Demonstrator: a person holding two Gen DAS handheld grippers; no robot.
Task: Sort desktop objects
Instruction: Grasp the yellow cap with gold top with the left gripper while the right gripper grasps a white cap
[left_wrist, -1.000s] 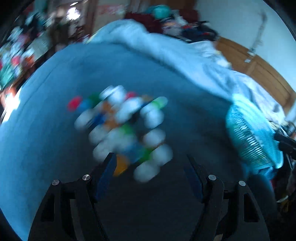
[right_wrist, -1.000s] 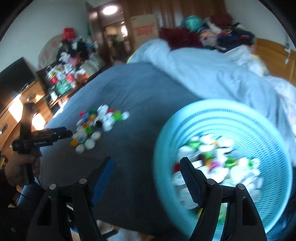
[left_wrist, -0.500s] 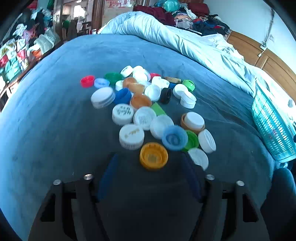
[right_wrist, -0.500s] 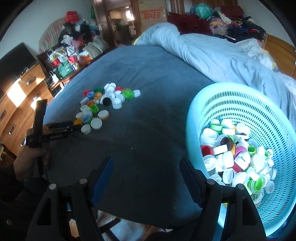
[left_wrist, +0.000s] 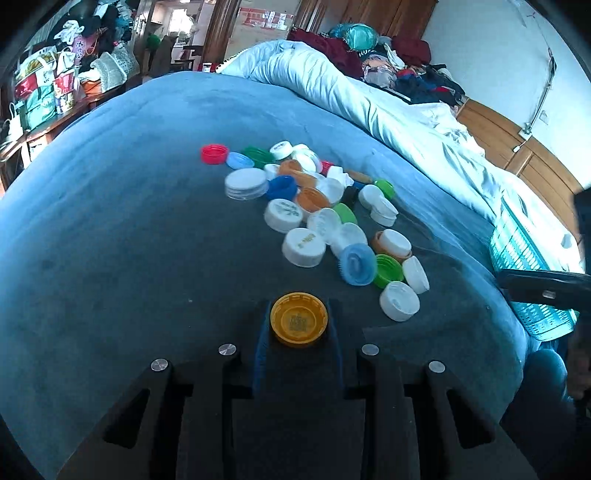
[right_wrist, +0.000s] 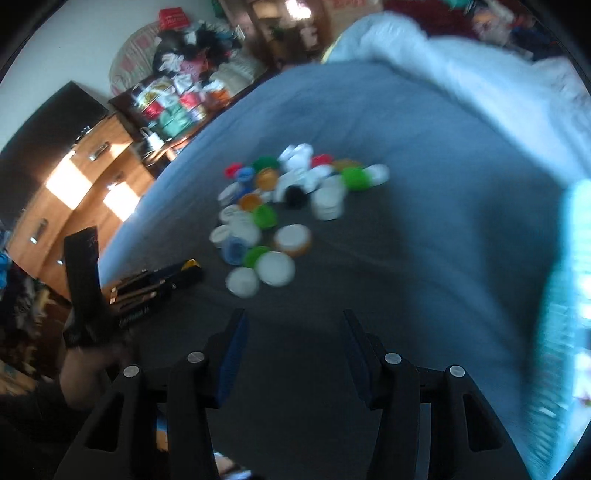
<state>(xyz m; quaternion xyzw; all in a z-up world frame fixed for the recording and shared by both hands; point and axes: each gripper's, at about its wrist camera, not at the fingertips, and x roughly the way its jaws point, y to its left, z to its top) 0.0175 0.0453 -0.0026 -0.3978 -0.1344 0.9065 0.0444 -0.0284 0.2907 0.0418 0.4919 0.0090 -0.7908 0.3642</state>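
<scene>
A pile of several bottle caps (left_wrist: 314, 206), white, green, blue, orange and red, lies on a blue bed cover (left_wrist: 110, 229). My left gripper (left_wrist: 298, 325) is shut on a yellow cap (left_wrist: 298, 322) at the near edge of the pile. In the right wrist view the same pile (right_wrist: 280, 206) is blurred, and the left gripper (right_wrist: 186, 271) shows at the left with the yellow cap (right_wrist: 190, 264) at its tip. My right gripper (right_wrist: 293, 321) hovers short of the pile; its jaws are closing with nothing between them.
A turquoise mesh basket (left_wrist: 524, 266) stands at the bed's right edge, also at the right rim of the right wrist view (right_wrist: 569, 295). A rumpled pale duvet (left_wrist: 369, 107) lies behind the caps. Wooden drawers (right_wrist: 74, 192) and cluttered shelves (left_wrist: 55, 85) stand to the left.
The left gripper's fingers closed on the yellow cap. The right gripper swung left, away from the basket, toward the cap pile, and its jaws narrowed.
</scene>
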